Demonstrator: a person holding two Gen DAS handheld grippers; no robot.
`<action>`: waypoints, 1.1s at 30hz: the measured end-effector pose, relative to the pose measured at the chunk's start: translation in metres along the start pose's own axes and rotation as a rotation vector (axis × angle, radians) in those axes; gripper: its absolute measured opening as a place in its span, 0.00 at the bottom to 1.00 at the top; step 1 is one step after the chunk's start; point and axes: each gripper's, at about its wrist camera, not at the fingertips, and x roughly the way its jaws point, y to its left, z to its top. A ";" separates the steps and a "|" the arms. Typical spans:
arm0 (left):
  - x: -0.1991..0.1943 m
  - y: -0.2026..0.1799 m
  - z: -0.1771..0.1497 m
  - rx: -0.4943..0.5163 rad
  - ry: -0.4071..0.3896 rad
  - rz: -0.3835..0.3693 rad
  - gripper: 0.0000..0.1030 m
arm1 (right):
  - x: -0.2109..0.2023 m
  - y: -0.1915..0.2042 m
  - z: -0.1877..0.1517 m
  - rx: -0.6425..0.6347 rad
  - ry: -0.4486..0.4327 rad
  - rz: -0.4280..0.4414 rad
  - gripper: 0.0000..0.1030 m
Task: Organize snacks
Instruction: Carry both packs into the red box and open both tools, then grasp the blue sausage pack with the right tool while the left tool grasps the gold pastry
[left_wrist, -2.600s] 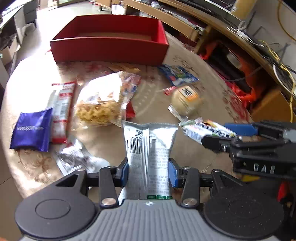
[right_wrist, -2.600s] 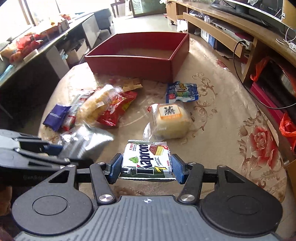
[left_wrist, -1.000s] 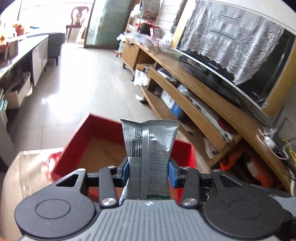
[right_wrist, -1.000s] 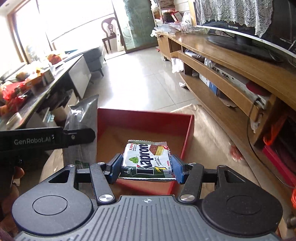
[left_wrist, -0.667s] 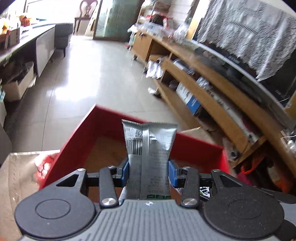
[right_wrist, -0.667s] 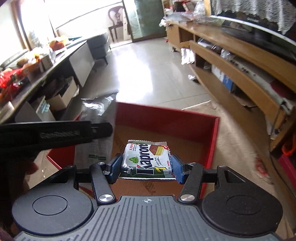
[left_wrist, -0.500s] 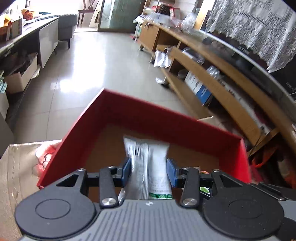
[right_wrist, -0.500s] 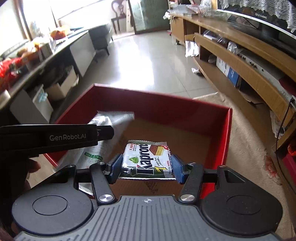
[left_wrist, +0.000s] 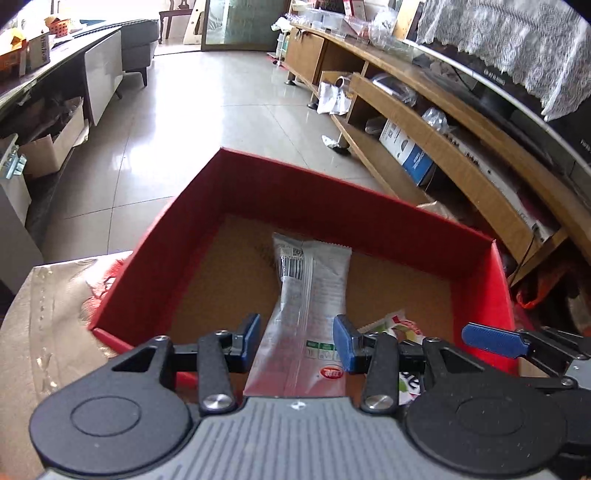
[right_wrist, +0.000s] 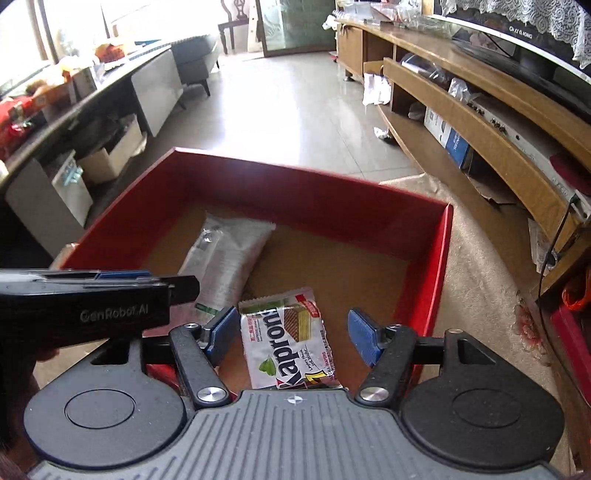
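A red box (left_wrist: 332, 206) with a brown floor stands at the table's far end; it also shows in the right wrist view (right_wrist: 317, 210). My left gripper (left_wrist: 297, 341) is open above the box's near wall, and a silver snack packet (left_wrist: 310, 295) lies loose on the box floor between its fingers. My right gripper (right_wrist: 291, 336) is open, and a green and white Kaprone wafer packet (right_wrist: 291, 339) lies flat on the box floor below it. The silver packet (right_wrist: 225, 262) lies left of the wafer packet. The right gripper's blue pad (left_wrist: 491, 338) shows at the left view's right edge.
The table has a shiny patterned cloth (left_wrist: 48, 332). Beyond the box is a tiled floor (right_wrist: 280, 107). A long wooden TV shelf (right_wrist: 480, 122) runs along the right. A grey cabinet (right_wrist: 155, 88) and cardboard boxes stand on the left.
Both grippers carried their packets from the table to the red box and lowered. Both have opened; the silver packet and the wafer packet have dropped onto the box floor.
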 end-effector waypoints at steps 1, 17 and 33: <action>-0.005 0.001 0.000 -0.008 0.001 -0.008 0.37 | -0.005 0.002 0.000 -0.008 -0.009 -0.001 0.74; -0.075 -0.010 -0.041 -0.047 -0.007 -0.089 0.40 | -0.075 0.001 -0.035 -0.014 -0.074 -0.033 0.78; -0.033 -0.037 -0.080 -0.026 0.152 -0.073 0.41 | -0.097 -0.029 -0.079 0.070 -0.007 -0.083 0.81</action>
